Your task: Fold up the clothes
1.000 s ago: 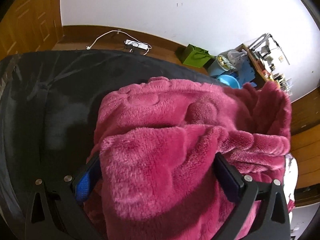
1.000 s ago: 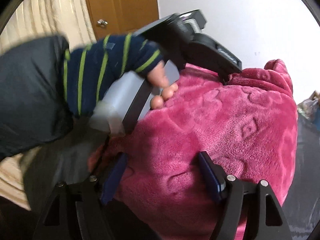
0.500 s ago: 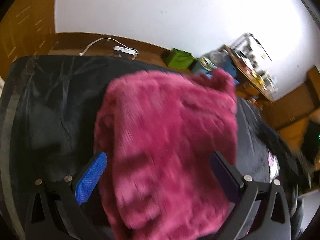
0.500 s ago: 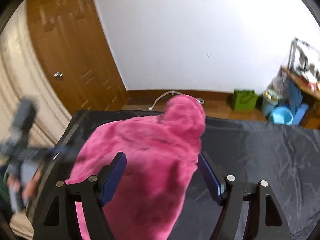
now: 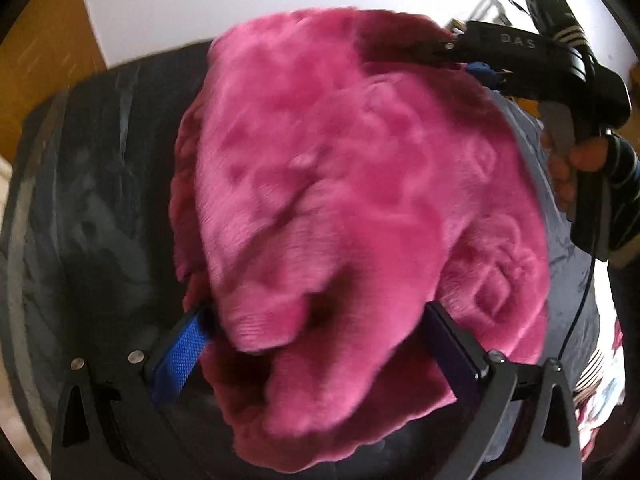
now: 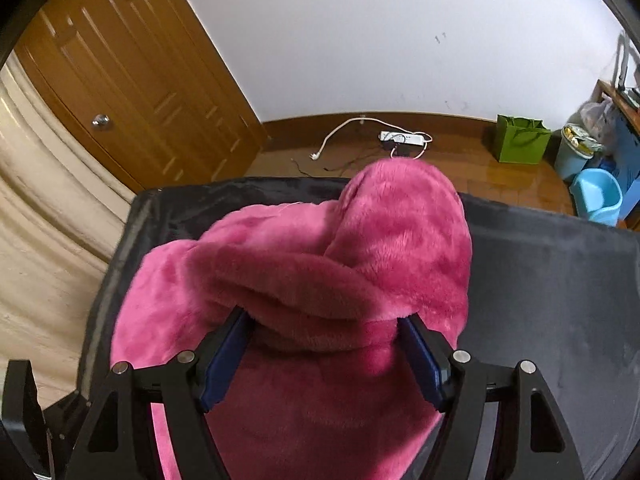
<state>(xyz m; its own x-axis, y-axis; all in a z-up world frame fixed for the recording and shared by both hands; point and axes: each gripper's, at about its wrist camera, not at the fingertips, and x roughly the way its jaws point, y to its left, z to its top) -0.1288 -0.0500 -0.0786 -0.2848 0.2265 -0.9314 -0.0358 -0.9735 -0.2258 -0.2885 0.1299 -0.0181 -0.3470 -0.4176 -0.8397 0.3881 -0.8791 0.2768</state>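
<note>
1. One pink fleece garment (image 6: 328,280) hangs bunched over the black cloth-covered surface (image 6: 540,280); in the right wrist view its long axis runs from the camera toward the far edge, its rounded end pointing at the white wall (image 6: 360,40).
2. Two grippers hold it. The right gripper (image 6: 324,344) has its jaws set wide with a thick fold of fleece filling the gap and pressed by both pads.
3. The left gripper (image 5: 316,344) is likewise spread wide with fleece bulging between its pads; this view is blurred, so the grip looks firm but I cannot be sure.
4. In the left wrist view, the right gripper's black body (image 5: 532,64) sits at the garment's far right edge, held by a hand (image 5: 568,168) in a striped sleeve.
5. Room: one wooden door (image 6: 132,92), wood floor, one white power strip (image 6: 402,138), one green bag (image 6: 520,140), one blue basin (image 6: 598,196).
</note>
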